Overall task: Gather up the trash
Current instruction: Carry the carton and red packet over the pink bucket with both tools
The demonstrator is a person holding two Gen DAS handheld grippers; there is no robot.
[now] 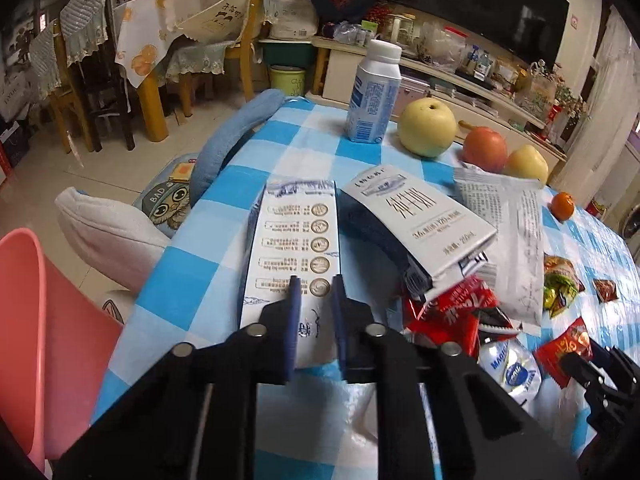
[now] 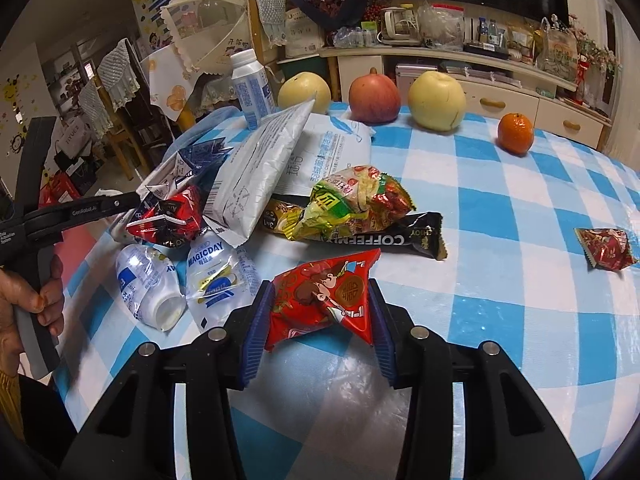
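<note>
Two hand-held grippers work over your counter (image 2: 500, 208), which wears a blue-and-white checked cloth. Behind it you have wooden chairs, a long shelf unit crowded with jars and bags, and a dark television on the wall; a pink bin (image 1: 24, 320) stands at the counter's left edge.

Your left hand-held gripper (image 1: 316, 288) has its jaws fully closed on a flattened white milk carton (image 1: 294, 248). Your right hand-held gripper (image 2: 322, 312) has both pads pressing a red snack wrapper (image 2: 324, 300).

Count the rest: four pieces of fruit at the far edge, namely two yellow pears, one red apple (image 2: 374, 98) and one tangerine (image 2: 515, 133); one upright white bottle (image 1: 374, 94); two crushed clear bottles (image 2: 188, 284); and one small red wrapper (image 2: 604, 248) lying well apart.
</note>
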